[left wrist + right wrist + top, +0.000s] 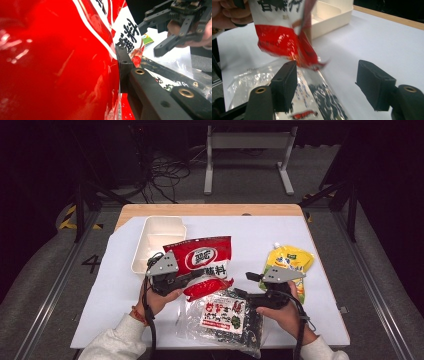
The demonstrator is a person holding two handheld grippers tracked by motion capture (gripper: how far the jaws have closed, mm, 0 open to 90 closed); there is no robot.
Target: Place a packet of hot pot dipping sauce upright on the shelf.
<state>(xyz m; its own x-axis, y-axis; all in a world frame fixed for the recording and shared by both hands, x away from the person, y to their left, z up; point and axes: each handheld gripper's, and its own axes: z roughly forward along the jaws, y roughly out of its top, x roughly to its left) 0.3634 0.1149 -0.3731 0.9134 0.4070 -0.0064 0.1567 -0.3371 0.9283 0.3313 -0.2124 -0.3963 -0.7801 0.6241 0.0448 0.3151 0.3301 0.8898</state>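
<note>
1. The red seasoning packet (206, 261) is held clear of the surface (280, 235), just left of centre in the high view, its lower end hanging over the clear bag of dark snacks (226, 316).
2. The left claw (186, 276) is clamped on the packet's left edge; in the left gripper view one black jaw is pressed flat against the red film (57, 62).
3. The right claw (241, 285) stands apart: in the right gripper view both jaws are spread, with nothing pinched, and the packet's lower corner (294, 50) is seen hanging just above and between them.
4. The step in hand is judged to be a hand-over or release: the packet is carried by the left claw alone while the right claw is held free beside it.
5. The white tray (159, 240) lies at about 11 o'clock from the packet, just behind it; it is judged the likely place for it.
6. The yellow pouch (290, 265) lies at 3 o'clock, well apart, untouched.
7. For the next move, the packet would need to be swung toward 11 o'clock, kept above the tray's rim, and lowered before the left claw is opened.
8. The limp film may fold or drag on the clear bag, so lift should be kept.
</note>
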